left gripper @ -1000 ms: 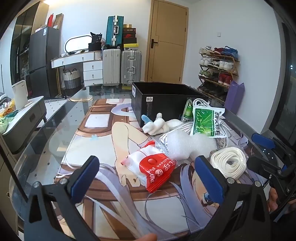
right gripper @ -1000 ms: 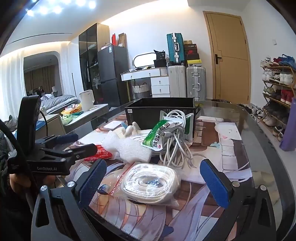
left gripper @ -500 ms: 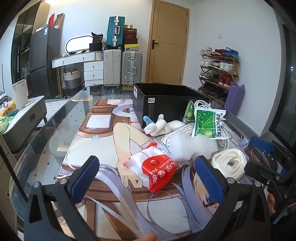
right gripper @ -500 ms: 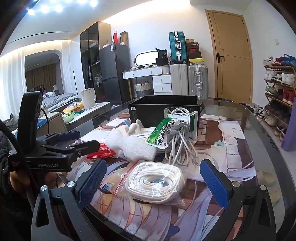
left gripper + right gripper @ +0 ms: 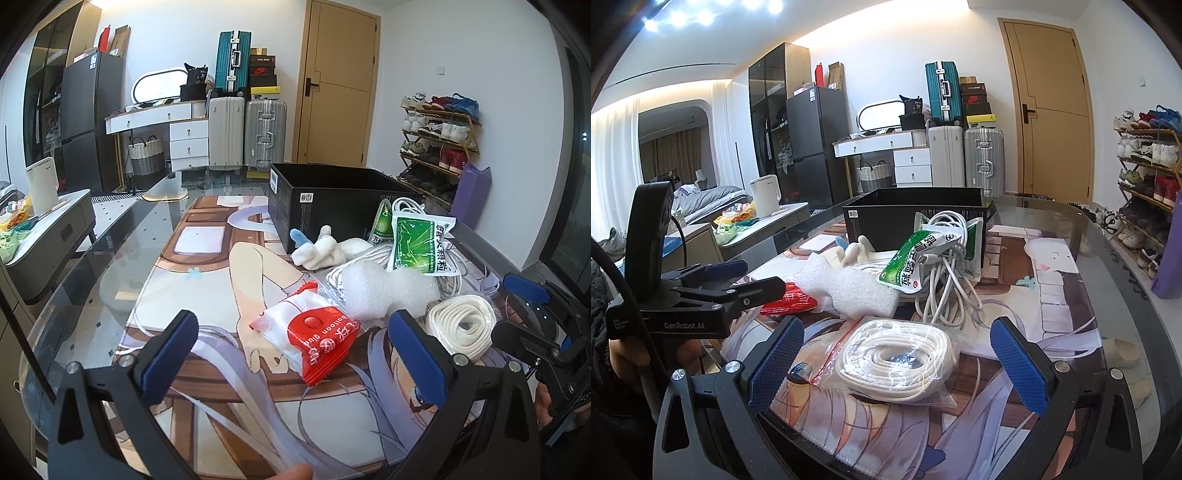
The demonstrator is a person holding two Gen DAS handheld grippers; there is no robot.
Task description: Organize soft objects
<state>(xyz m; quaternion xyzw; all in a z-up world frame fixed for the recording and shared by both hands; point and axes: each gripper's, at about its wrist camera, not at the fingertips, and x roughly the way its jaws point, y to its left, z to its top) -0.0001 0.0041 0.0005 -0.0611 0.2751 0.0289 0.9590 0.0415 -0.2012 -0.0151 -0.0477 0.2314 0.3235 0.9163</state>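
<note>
Soft objects lie in a loose heap on the printed mat (image 5: pixel 207 295) that covers the glass worktop (image 5: pixel 110 243), just in front of an open black box (image 5: pixel 332 199) whose near wall they partly lean against. Nearest the left tool (image 5: pixel 295 343) is a red-and-white packet (image 5: pixel 314 336) marked "balloon glue", lying flat on the mat between and just beyond the blue pads (image 5: pixel 173 354). Touching its far edge is a white foam sheet (image 5: pixel 384 291), crumpled and resting on other items. Behind the foam a white plush toy (image 5: pixel 321 251) with a blue tip lies next to the box wall. To the right of the toy, a green-and-white sachet (image 5: pixel 417 243) sits on top of a tangle of white cable (image 5: pixel 945 280); a second green sachet stands behind it against the box. Closest to the right tool (image 5: pixel 897 362) is a coil of white rope in a clear zip bag (image 5: pixel 897 358), flat on the mat, between its two blue pads.

Both tools have their jaws spread wide and hold nothing. Each hovers low over the near edge of the mat. The left tool appears at the left side of the right wrist view, its black body held by a hand (image 5: pixel 628 354). The right tool appears at the right edge of the left wrist view.
</note>
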